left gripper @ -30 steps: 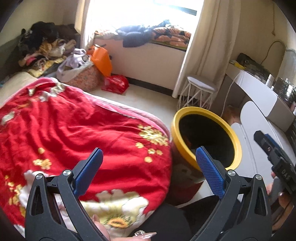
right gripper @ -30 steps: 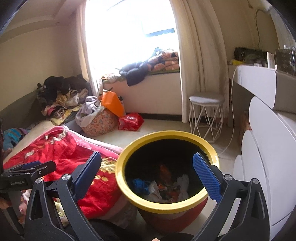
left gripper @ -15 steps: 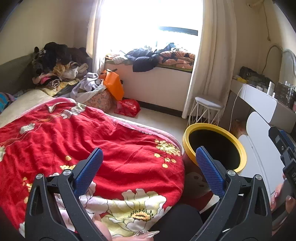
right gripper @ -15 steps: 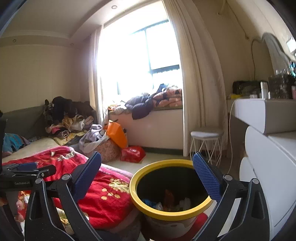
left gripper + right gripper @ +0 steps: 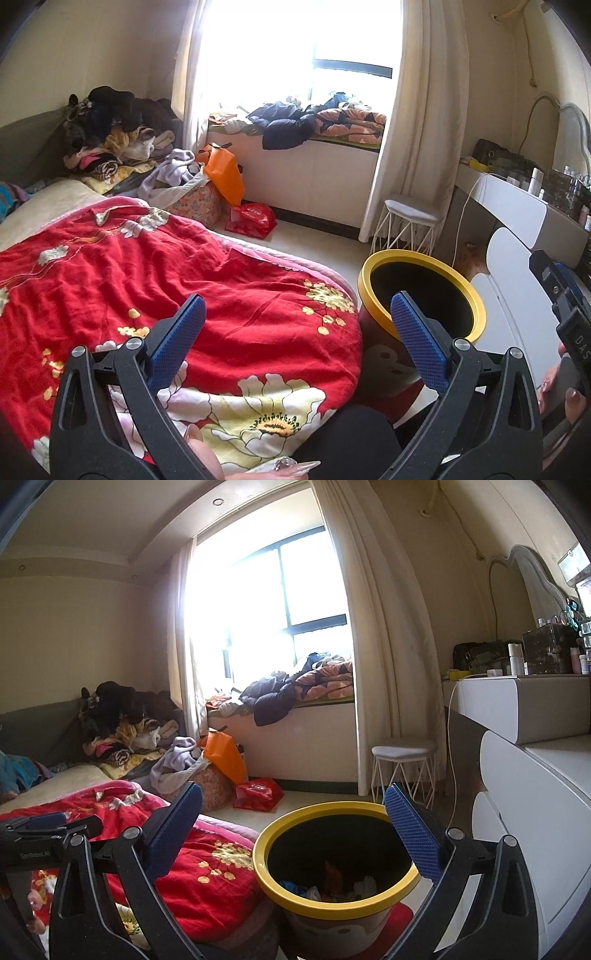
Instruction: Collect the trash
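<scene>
Left wrist view first: a red flowered blanket (image 5: 155, 280) was seen spread over the bed on the left. The left gripper (image 5: 295, 338) was held wide open above the blanket's edge, and nothing was held in it. To the right of the blanket, a bin with a yellow rim (image 5: 373, 269) was seen on the floor, just beside the bed. At the far right edge, part of the right gripper (image 5: 565, 310) was seen.

In the right wrist view, the blanket (image 5: 207, 878) was seen low on the left, and the bin (image 5: 280, 886) was seen in the middle. Trash (image 5: 332, 880) was already seen lying at the bottom of it. The right gripper (image 5: 293, 821) was held wide open over the bin, and nothing was held in it either.

No loose trash could be made out on the blanket or floor, so more may need to be found. The bin could be knocked over if it is bumped by a gripper. The blanket could be pinched by mistake if a reach is made too low.
</scene>
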A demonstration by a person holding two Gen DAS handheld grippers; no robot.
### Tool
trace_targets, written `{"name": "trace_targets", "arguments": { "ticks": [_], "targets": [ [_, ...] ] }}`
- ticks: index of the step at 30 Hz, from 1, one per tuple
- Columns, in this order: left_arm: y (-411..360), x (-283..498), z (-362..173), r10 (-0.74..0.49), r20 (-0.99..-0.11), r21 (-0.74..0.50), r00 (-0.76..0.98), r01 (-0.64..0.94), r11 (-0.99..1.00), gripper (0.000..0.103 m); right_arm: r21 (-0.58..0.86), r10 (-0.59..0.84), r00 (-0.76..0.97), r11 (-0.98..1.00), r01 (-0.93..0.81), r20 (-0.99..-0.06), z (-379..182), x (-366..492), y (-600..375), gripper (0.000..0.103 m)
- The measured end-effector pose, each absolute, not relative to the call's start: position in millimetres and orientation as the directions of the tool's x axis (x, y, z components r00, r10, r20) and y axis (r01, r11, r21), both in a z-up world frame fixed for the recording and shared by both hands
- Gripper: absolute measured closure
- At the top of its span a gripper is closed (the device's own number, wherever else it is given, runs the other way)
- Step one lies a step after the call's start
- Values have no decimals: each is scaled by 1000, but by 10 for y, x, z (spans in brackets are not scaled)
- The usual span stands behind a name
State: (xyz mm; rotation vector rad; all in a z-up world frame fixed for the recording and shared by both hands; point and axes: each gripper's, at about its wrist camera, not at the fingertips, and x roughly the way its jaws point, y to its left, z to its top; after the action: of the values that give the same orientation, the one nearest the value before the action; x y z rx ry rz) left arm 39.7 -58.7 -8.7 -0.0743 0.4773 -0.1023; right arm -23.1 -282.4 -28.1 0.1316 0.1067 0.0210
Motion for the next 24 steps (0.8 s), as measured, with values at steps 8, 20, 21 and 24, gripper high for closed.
{"name": "trace_targets", "arguments": {
  "ticks": [8, 20, 21, 24],
  "targets": [
    [-593, 396, -70, -117, -452, -100, 885, 80, 992, 11, 131, 28, 994, 991, -14, -105, -293, -244, -2813, 7],
    [-605, 394, -60, -114, -449, -101, 886, 77, 992, 11, 131, 29, 994, 991, -15, -104, -298, -252, -2804, 6],
    [-599, 392, -62, -114, -449, -100, 886, 77, 992, 11, 131, 29, 994, 991, -16, -104, -297, -251, -2805, 6],
    [-604, 396, -59, -113, -448, -99, 887, 77, 992, 11, 130, 29, 994, 991, -15, -106, -301, -245, -2805, 6]
  ]
}}
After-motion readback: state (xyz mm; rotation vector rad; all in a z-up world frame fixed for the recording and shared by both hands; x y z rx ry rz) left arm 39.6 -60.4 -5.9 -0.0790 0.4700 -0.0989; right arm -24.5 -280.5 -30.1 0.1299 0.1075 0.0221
